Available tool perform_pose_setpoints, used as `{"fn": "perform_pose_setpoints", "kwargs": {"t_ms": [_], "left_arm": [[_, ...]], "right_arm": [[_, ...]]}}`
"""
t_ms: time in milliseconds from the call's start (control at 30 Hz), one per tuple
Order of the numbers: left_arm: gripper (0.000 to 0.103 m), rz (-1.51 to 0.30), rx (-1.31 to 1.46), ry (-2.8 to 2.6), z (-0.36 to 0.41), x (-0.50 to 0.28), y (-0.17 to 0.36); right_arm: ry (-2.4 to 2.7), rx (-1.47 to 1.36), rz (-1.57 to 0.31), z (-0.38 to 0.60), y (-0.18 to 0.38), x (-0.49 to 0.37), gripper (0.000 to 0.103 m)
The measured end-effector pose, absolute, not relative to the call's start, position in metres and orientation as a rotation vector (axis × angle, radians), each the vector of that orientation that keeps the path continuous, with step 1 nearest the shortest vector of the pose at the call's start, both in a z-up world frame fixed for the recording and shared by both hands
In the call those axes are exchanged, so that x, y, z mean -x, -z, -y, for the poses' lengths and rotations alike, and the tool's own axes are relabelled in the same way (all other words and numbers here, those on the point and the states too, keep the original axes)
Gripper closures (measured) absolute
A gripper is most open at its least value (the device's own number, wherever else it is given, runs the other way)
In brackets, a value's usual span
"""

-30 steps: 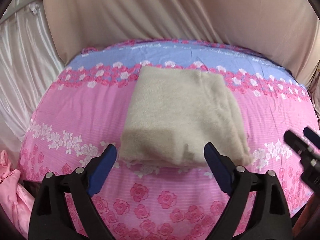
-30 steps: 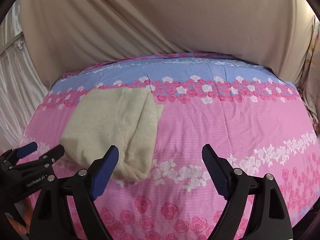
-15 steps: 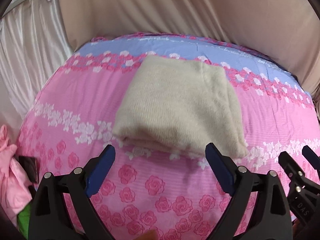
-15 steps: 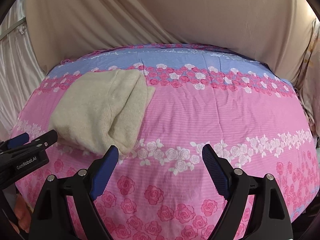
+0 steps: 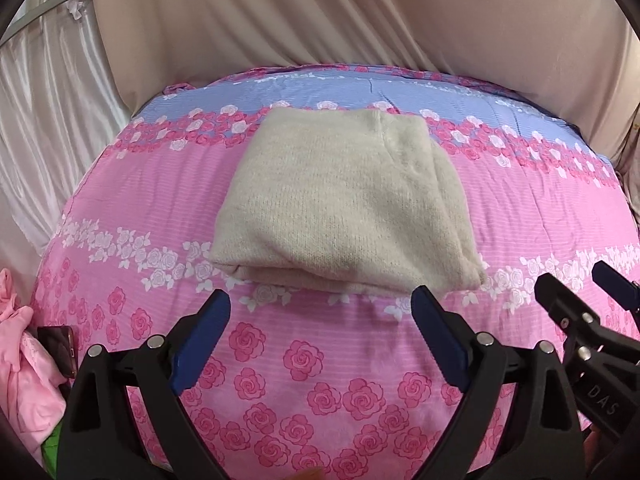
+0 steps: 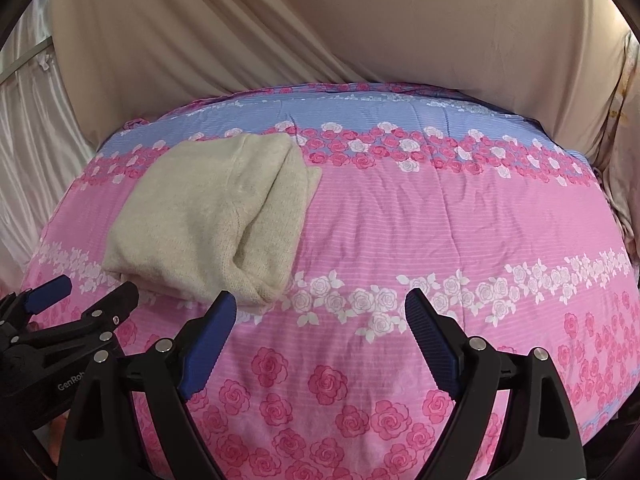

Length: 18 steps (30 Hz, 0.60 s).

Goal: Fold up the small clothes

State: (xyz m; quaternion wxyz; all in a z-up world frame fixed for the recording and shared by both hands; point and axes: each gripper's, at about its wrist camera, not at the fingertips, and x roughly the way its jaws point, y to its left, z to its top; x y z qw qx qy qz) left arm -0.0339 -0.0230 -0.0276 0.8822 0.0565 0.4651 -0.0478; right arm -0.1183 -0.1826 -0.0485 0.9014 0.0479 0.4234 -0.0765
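A cream knit garment (image 5: 344, 204) lies folded into a thick rectangle on the pink rose-print bedspread (image 5: 320, 380). It also shows in the right wrist view (image 6: 212, 220), left of centre. My left gripper (image 5: 320, 306) is open and empty, just in front of the garment's near edge, not touching it. My right gripper (image 6: 318, 302) is open and empty, over bare bedspread to the right of the garment's near corner. Each gripper shows at the edge of the other's view: the right one (image 5: 580, 284), the left one (image 6: 94, 286).
Beige draped fabric (image 6: 320, 32) backs the bed. White satin curtain (image 5: 44, 120) hangs at the left. A pink garment (image 5: 24, 380) and a dark phone (image 5: 60, 348) lie beside the bed's left edge. The bedspread's right half (image 6: 460, 220) holds nothing.
Both grippers have drawn back from the folded garment toward the bed's near edge, staying open. The garment has not moved.
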Motion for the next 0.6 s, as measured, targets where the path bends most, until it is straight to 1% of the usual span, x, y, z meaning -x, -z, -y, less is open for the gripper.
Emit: {"fn": "perform_pose_setpoints", "kwargs": {"t_ms": [100,367,433,600], "left_arm": [[0.010,-0.971,-0.135,0.101,0.0239,0.0360,0.0273],[0.009,-0.967,-0.151,0.103,0.0222,0.0384,0.0252],[0.005,-0.971,-0.170,0.086,0.0223,0.0370,0.0255],[0.005,-0.986,-0.166,0.100,0.0228,0.0358,0.0272]], "right_arm": [[0.160,-0.102,-0.875,0.1800,0.0488,0.1192,0.019],[0.178,-0.117,-0.864,0.1756,0.0479,0.1224,0.019],[0.183,-0.120,-0.865,0.1754,0.0481,0.1228,0.019],[0.187,-0.133,-0.871,0.1778,0.0488,0.1241,0.019]]}}
